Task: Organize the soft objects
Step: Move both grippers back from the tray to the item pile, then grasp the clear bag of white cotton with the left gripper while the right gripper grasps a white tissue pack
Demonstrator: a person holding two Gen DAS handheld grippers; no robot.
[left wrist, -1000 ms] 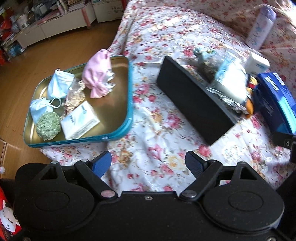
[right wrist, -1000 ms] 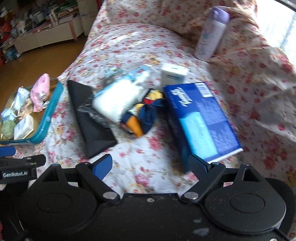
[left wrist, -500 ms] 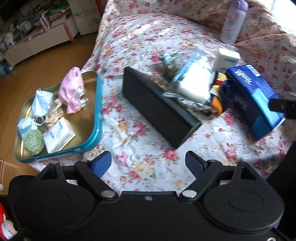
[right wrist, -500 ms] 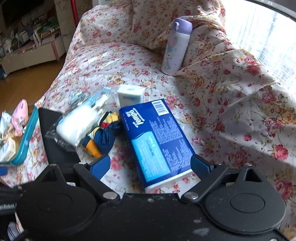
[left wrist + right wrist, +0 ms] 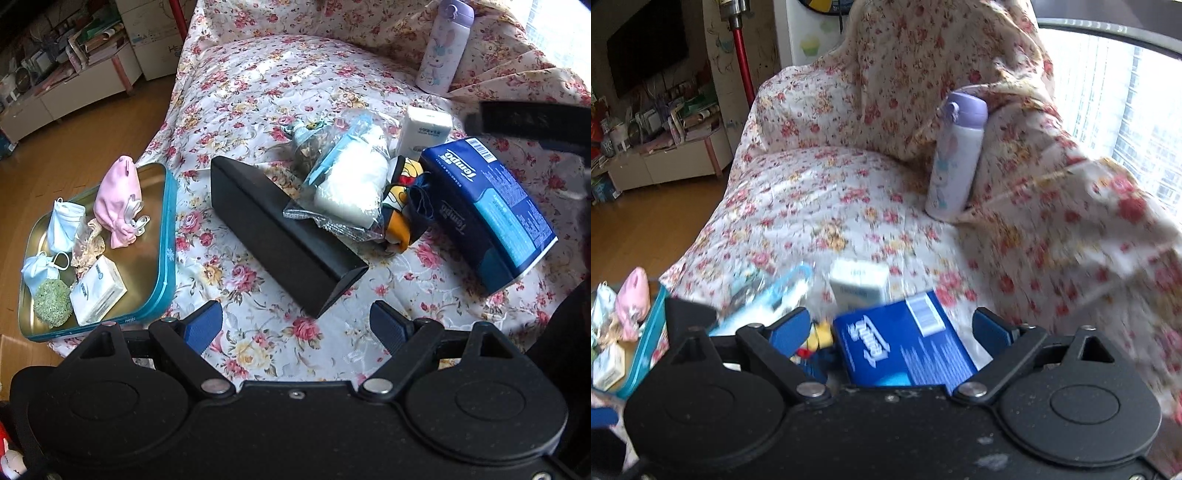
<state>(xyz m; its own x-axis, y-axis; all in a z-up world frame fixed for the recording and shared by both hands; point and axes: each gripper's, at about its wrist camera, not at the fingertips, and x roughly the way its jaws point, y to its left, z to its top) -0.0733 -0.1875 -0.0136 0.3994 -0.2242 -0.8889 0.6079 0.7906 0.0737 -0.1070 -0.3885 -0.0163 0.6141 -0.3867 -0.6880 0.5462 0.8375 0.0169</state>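
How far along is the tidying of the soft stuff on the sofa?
Partly done. The teal tray already holds the pink pouch, two face masks, a green scrubber and a tissue pack. Nothing is in hand: the left tool and right tool are both open, the right one's jaws just widened. Left on the cover: the bagged white cloth, colourful socks and blue tissue pack.
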